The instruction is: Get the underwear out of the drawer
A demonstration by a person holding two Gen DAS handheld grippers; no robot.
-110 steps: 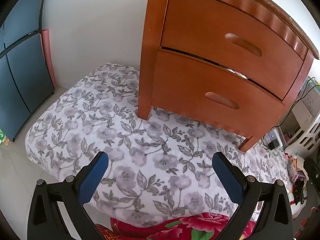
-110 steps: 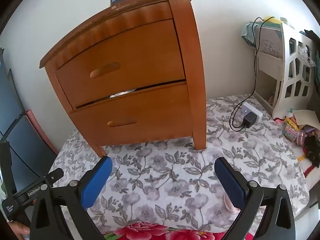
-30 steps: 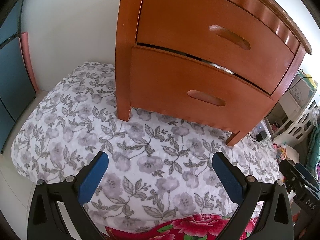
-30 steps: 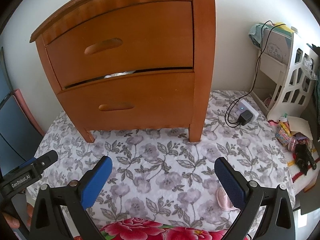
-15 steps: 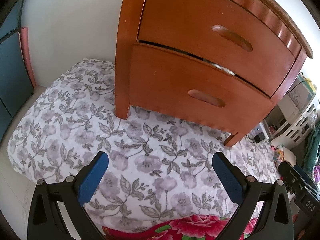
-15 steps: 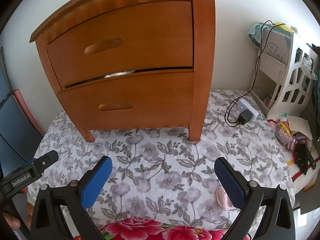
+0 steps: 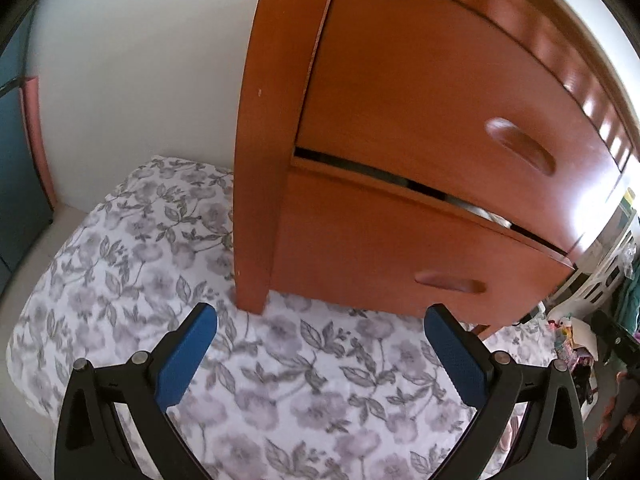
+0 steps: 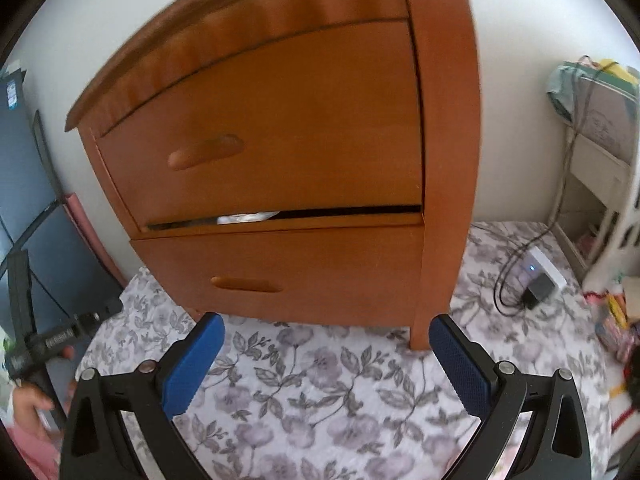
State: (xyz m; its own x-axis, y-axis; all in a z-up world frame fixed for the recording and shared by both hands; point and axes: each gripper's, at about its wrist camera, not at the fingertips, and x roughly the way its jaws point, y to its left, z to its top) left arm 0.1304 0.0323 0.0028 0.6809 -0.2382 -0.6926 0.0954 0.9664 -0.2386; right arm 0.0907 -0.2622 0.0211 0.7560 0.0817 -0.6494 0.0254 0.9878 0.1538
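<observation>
A brown wooden nightstand [image 7: 400, 128] [image 8: 304, 128] with two drawers stands on a floral sheet. The upper drawer [image 8: 280, 128] is shut; the lower drawer [image 8: 304, 276] sits slightly out, leaving a dark gap. A bit of white cloth [image 8: 246, 217] [image 7: 490, 216] shows in that gap. My left gripper [image 7: 320, 354] is open, low in front of the cabinet's left leg. In front of the lower drawer my right gripper [image 8: 326, 360] is open too, with nothing between its blue pads. The left gripper's body [image 8: 56, 340] appears at the right wrist view's left edge.
The floral sheet [image 7: 120, 240] [image 8: 328, 384] covers the surface under the nightstand. A white power strip with a black charger and cable [image 8: 538, 280] lies to the right. A white cut-out shelf [image 8: 604, 168] stands at far right. A dark blue panel [image 7: 16, 160] is at left.
Both grippers have moved closer to the nightstand, which now fills more of each view. Both stay open and empty. The drawers have not moved.
</observation>
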